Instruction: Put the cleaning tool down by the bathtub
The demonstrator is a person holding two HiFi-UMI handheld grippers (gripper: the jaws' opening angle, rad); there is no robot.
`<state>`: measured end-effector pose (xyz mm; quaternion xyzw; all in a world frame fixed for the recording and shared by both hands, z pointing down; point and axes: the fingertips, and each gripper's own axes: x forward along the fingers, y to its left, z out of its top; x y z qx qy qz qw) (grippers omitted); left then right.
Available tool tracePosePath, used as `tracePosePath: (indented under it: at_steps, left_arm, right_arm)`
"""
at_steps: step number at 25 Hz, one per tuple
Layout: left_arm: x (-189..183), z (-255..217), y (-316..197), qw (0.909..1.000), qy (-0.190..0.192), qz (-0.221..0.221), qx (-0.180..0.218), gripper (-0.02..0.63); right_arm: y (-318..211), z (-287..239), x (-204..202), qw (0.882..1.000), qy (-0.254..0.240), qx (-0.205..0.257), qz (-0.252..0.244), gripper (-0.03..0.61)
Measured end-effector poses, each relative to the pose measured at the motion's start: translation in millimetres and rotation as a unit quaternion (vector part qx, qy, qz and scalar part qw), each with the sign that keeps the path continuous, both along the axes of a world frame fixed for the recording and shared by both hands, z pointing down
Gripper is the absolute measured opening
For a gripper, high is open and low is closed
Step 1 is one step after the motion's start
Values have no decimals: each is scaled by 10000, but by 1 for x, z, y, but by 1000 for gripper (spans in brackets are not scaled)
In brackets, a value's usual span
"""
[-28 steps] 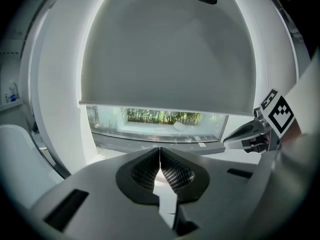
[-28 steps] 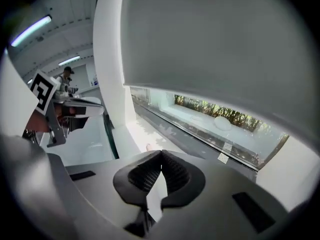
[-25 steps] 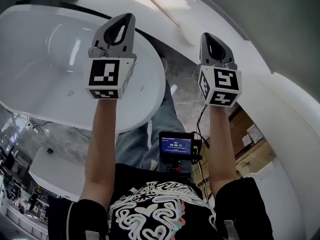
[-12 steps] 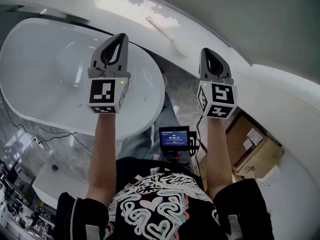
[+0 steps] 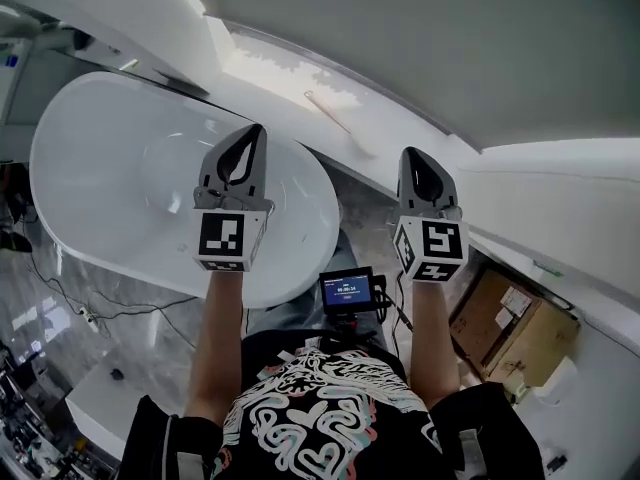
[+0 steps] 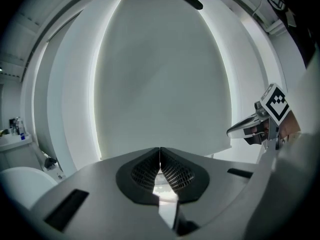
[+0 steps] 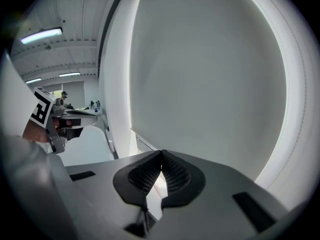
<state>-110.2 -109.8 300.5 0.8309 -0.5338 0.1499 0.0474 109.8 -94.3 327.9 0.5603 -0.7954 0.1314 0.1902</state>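
The cleaning tool point(image 5: 340, 123), a long pale-handled brush, lies on the white ledge point(image 5: 280, 78) behind the oval white bathtub point(image 5: 110, 168). No gripper touches it. My left gripper point(image 5: 250, 133) is held up over the tub's right end, jaws shut and empty. To its right, my right gripper point(image 5: 412, 158) is raised over the floor gap beside the tub, also shut with nothing in it. In the left gripper view the shut jaws point(image 6: 159, 151) face a white wall panel, with the right gripper point(image 6: 260, 124) at the side. The right gripper view shows shut jaws point(image 7: 161, 154) and the left gripper point(image 7: 55, 116).
A small screen point(image 5: 347, 291) hangs at the person's chest. Cardboard boxes point(image 5: 510, 323) stand at the right by a white wall base. Cables point(image 5: 90, 308) run over the marble floor left of the tub. A white curved wall point(image 5: 420, 58) rises behind the ledge.
Both grippers have risen together away from the tub and ledge, staying shut. The brush on the ledge now lies farther from them and looks smaller.
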Motion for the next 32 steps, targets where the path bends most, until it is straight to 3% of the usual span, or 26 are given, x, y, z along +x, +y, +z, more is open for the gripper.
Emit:
tracePosePath:
  at_steps: [16, 32]
  left_arm:
    - [-7, -113, 85, 9960, 83, 338, 822, 17]
    - [-16, -147, 134, 9929, 213, 406, 1094, 17]
  right_arm:
    - [95, -109, -11, 9965, -60, 790, 276, 28]
    - [141, -149, -19, 9921, 10, 1175, 446, 28]
